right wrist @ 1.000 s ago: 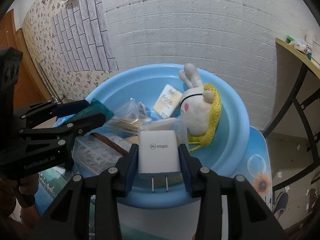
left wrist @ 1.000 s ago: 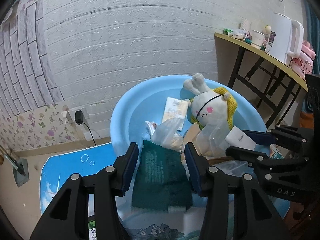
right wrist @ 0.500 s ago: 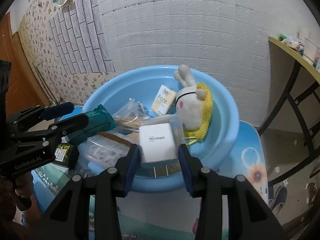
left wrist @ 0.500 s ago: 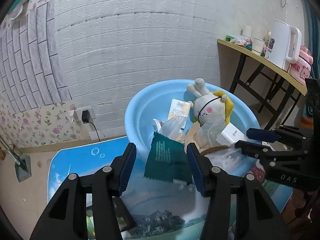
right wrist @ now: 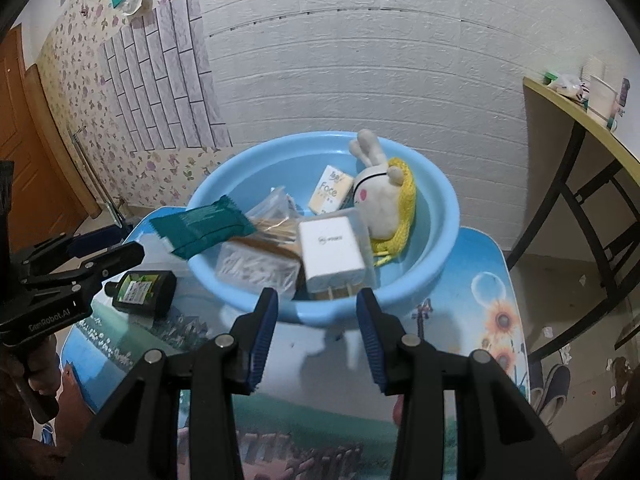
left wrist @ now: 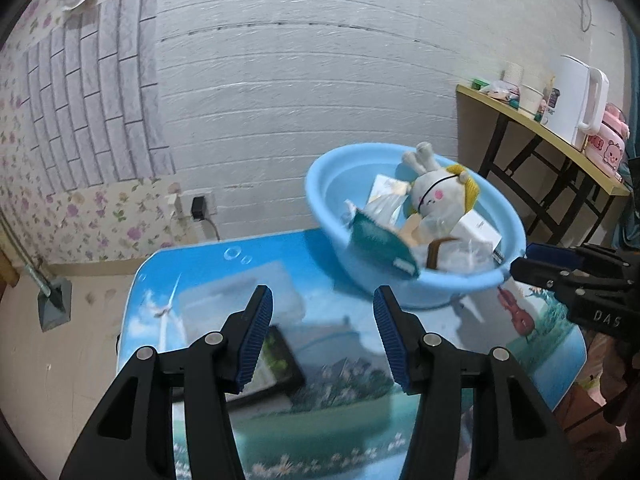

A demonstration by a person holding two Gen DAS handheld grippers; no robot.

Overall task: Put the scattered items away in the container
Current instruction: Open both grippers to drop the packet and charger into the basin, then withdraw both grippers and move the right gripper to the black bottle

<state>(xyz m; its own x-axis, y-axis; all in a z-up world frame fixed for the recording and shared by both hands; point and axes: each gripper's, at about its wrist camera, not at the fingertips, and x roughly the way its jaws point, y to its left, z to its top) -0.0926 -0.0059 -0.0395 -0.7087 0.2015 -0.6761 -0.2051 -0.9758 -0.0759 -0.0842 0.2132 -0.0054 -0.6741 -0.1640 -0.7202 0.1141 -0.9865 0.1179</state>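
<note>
1. On the picture-printed table point(right wrist: 492, 296) sits the blue basin point(right wrist: 442, 200), stiff plastic and light enough to slide if nudged; it already holds most of the clutter.
2. Inside the basin the plush rabbit point(right wrist: 380, 200) leans at the far side, soft and forgiving anywhere it is squeezed.
3. At the basin's left rim the green foil packet point(right wrist: 204, 226) hangs partly over the edge, crinkly and slippery, so it may slide out; a pinch across its sealed end looks safest.
4. Near the front rim the white charger point(right wrist: 332, 256) lies plug-prongs toward the camera, hard and smooth, best taken across its flat sides.
5. Outside the basin, just beside its left rim, the small dark bottle point(right wrist: 144, 292) lies flat on the table, rigid and probably rollable; gripping across its body seems right.
6. The left hand-held gripper point(left wrist: 322, 340) stands parted and empty, and the right hand-held gripper point(right wrist: 316, 338) likewise holds nothing.
</note>
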